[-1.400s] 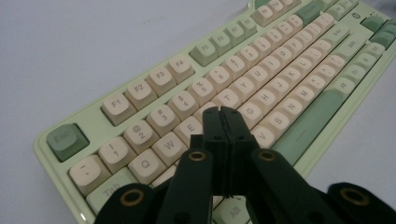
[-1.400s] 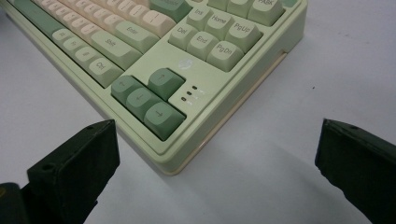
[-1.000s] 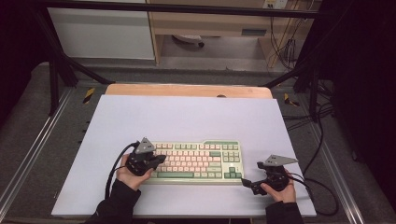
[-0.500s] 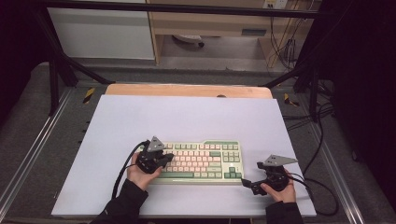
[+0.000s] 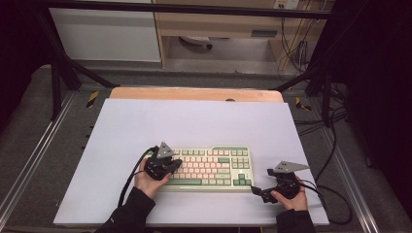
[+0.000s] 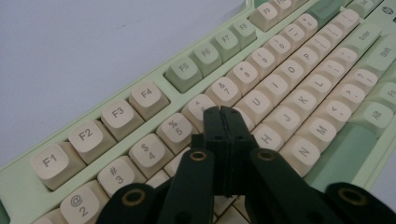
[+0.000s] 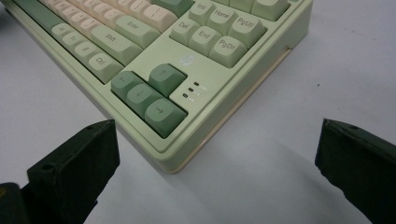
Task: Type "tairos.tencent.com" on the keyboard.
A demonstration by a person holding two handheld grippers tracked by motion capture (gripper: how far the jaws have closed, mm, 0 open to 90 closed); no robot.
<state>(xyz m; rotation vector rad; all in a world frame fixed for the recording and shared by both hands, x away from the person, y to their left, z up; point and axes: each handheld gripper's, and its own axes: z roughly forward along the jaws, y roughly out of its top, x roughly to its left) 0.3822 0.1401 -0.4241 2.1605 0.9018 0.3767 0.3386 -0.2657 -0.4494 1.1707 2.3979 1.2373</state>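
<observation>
A pale green keyboard (image 5: pixel 210 167) lies flat on the white table (image 5: pixel 194 121), near the person's edge and a little right of the middle. Everything else is placed against it.

The left gripper (image 5: pixel 167 165) hangs over the keyboard's left end, jaws pressed together with nothing between them. In the left gripper view the joined tips (image 6: pixel 223 122) point down at the letter block, just over the keys between the 5 key (image 6: pixel 173 130) and the H key (image 6: pixel 266 135). Whether the tips already touch a keycap cannot be told; the key beneath them is hidden by the jaws themselves.

The right gripper (image 5: pixel 260 190) rests on the table just off the keyboard's near right corner, apart from it. Its jaws stand spread wide, and in the right gripper view that corner, with the arrow keys (image 7: pixel 147 95), sits between and beyond the two black jaws, untouched.

The step in hand looks like pressing a key with the closed left tips used as a single finger, while the right gripper waits. The next move calls for a short, straight push down onto one keycap only, centred so the tips do not straddle two keys, then a clean lift. If the keyboard slides under the push, the right gripper is well placed to steady that corner.
</observation>
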